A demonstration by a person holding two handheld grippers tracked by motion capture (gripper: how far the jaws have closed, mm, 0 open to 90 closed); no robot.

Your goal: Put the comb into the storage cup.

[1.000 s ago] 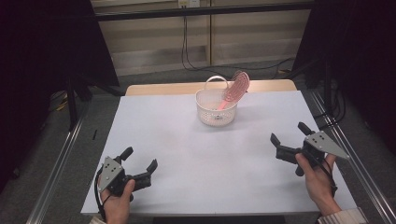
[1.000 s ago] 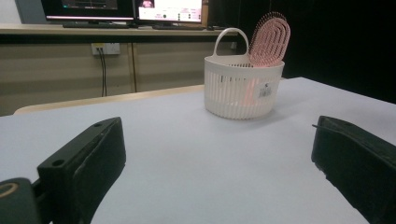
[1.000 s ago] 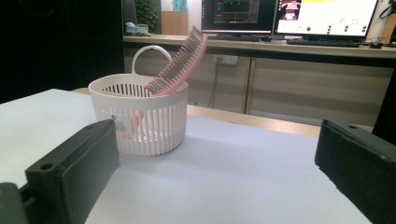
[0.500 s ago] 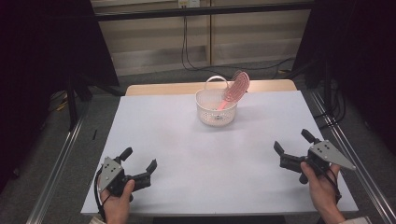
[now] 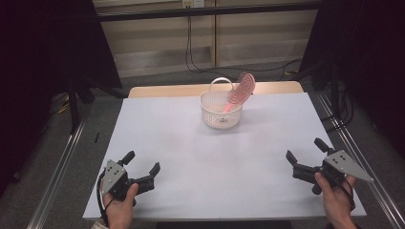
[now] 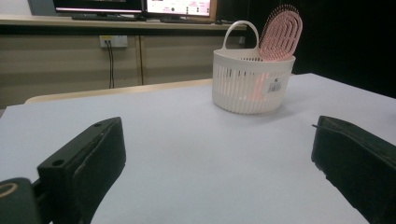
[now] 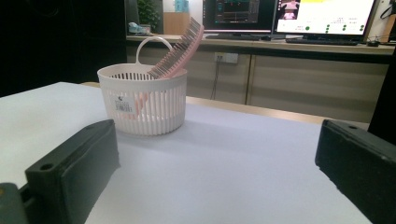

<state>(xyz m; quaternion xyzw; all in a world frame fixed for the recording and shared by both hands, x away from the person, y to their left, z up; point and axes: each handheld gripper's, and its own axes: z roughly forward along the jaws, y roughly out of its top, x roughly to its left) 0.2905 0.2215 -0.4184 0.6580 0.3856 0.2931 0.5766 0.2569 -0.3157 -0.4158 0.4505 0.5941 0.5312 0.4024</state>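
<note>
A small white slatted basket with a loop handle stands at the far middle of the white table. A pink hairbrush leans in it, head up over the rim. My left gripper rests open near the front left corner, held by a hand, nothing between its jaws. My right gripper sits open near the front right edge, also empty. Both point toward the basket from far off.
The white table top is bordered by metal rails on both sides. A wooden strip runs along the far edge. Cables and a cabinet lie beyond; monitors stand on a counter.
My right gripper has drawn back toward the front edge and slightly rightward. The left gripper, basket and brush have stayed put.
</note>
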